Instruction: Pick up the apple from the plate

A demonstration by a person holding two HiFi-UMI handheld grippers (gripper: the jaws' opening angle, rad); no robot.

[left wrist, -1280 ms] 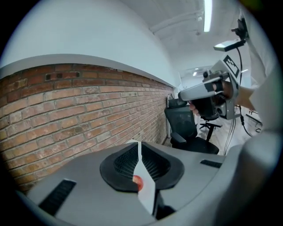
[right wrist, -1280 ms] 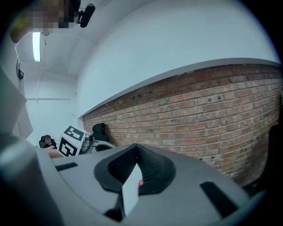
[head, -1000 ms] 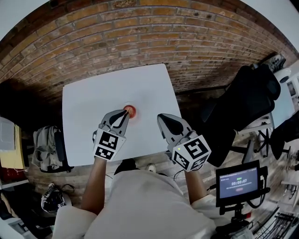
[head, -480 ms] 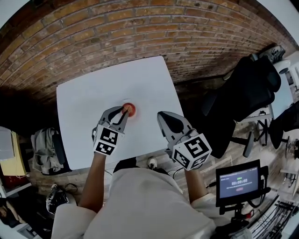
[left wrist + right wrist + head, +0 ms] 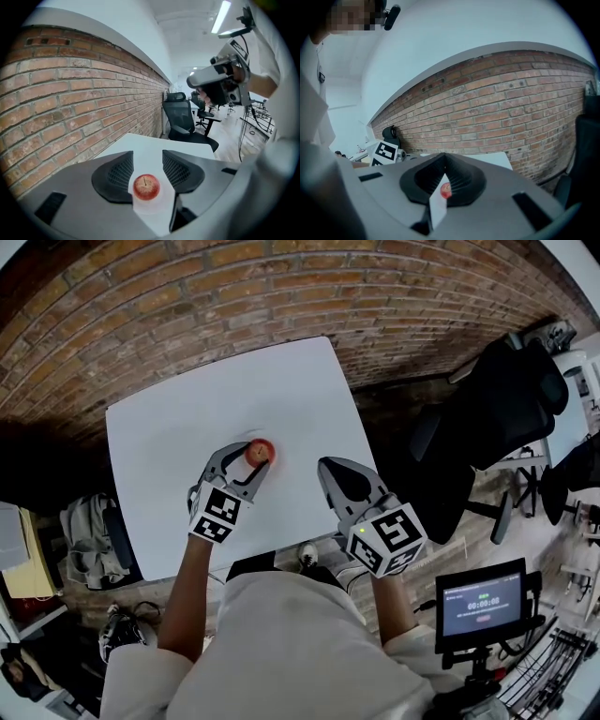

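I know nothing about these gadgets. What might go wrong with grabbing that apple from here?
The left gripper has just been opening its jaws; they stand apart with the apple between them, untouched. The gap looks barely wider than the apple, so a jaw may nudge it and roll it off the plate. The plate might also slide on the smooth white table if pressed.

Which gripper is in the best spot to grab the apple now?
Left. The left gripper has just been opening its jaws, and the apple sits between them, not yet touched. The right gripper is shut, off to the side.
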